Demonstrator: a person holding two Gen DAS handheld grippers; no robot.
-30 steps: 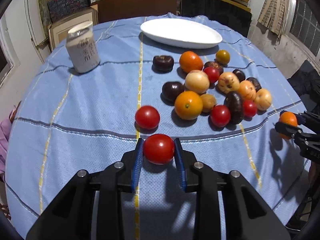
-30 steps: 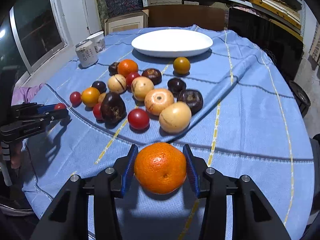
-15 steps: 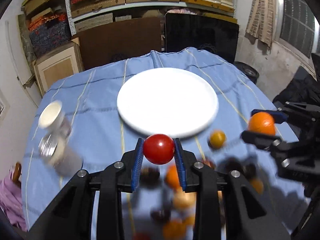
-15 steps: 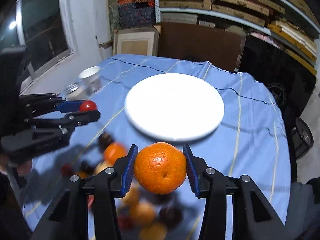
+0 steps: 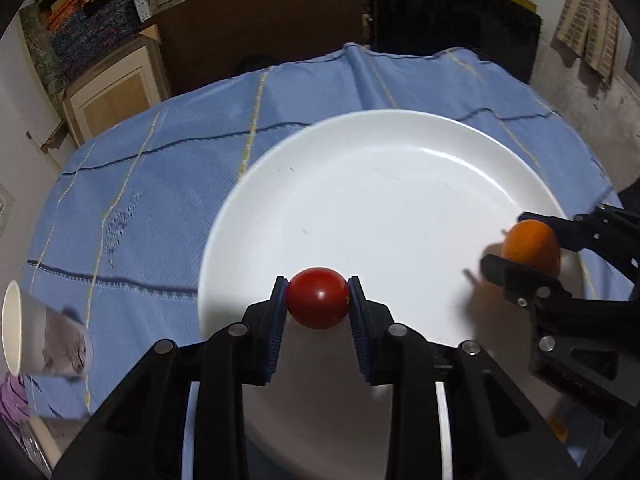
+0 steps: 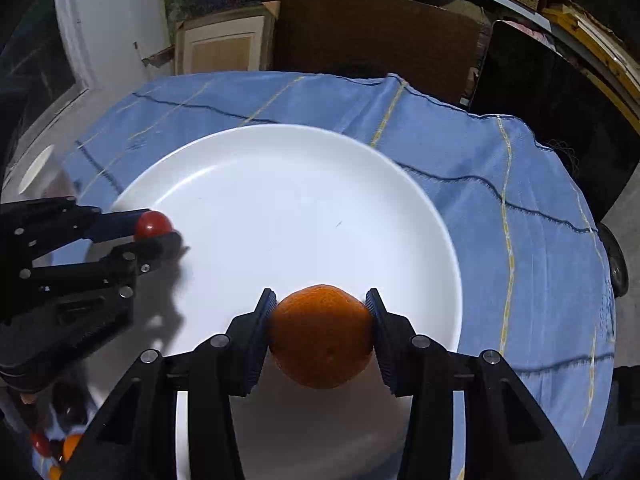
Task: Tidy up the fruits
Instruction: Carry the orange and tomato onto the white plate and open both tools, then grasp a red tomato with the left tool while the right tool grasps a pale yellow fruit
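Left gripper [image 5: 318,298]: pinching a red tomato [image 5: 318,297] between its blue pads; held over the near-left part of the white plate [image 5: 400,184], clear of the plate's surface.
Right gripper [image 6: 321,336]: clamped on an orange [image 6: 322,336], one pad on each side; held over the near edge of the plate, right of the tomato.
Plate: white, round, nothing lying in it; rests on the blue cloth [image 5: 160,184] that covers the surface.
Cross view: from the left camera the orange shows at the plate's right rim; from the right camera the tomato shows at the plate's left rim.
Paper cup [image 5: 24,334]: left of the plate, blurred, at the cloth's edge.
Other fruit [image 6: 56,450]: a few red and orange pieces near side of the plate, mostly hidden behind the left gripper's body.
Background: shelves and boxes beyond the plate.
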